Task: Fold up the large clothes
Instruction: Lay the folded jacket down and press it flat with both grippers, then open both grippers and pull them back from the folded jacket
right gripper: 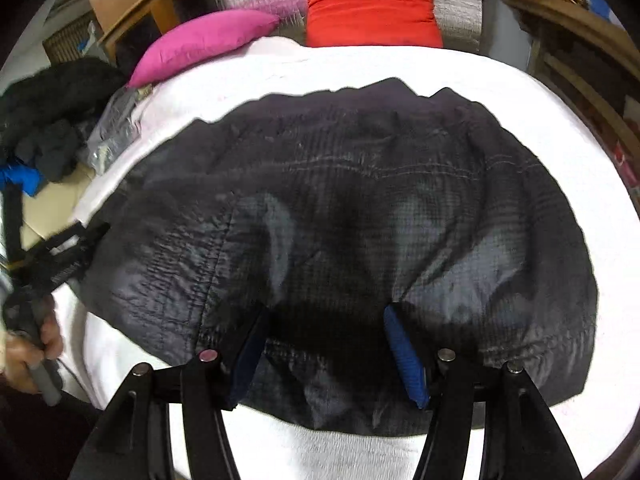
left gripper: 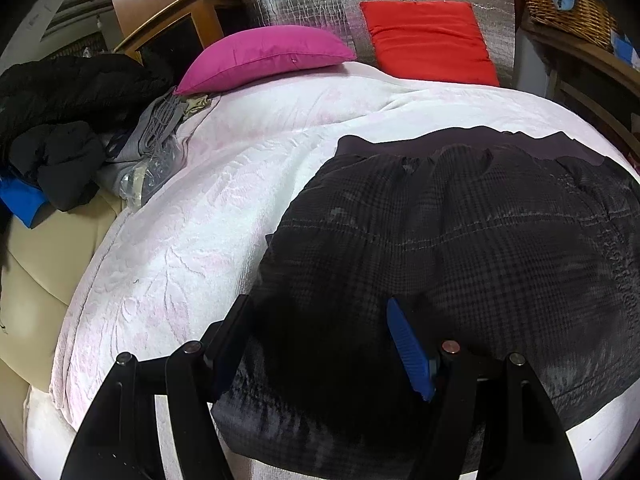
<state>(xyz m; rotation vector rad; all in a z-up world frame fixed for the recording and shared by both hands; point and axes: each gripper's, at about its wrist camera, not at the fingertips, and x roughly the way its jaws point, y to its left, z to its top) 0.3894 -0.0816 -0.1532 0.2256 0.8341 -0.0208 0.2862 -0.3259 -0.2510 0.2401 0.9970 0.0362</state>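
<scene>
A dark plaid padded jacket point(left gripper: 460, 248) lies spread flat on a white bedcover point(left gripper: 180, 240); it fills the middle of the right wrist view point(right gripper: 340, 208). My left gripper point(left gripper: 318, 304) hovers open over the jacket's near left part, with only fabric below its jaws. My right gripper point(right gripper: 324, 314) is open above the jacket's near hem, nothing pinched between its blue pads point(right gripper: 404, 352). In the right wrist view the left gripper point(right gripper: 86, 240) shows blurred at the jacket's left edge, held by a person's hand point(right gripper: 32, 352).
A magenta pillow point(left gripper: 264, 56) and a red cushion point(left gripper: 428, 40) lie at the far end of the bed. A pile of dark clothes point(left gripper: 68, 120) and grey garments point(left gripper: 156, 136) sits at the left. A wicker basket point(left gripper: 568, 4) stands on wooden furniture at the right.
</scene>
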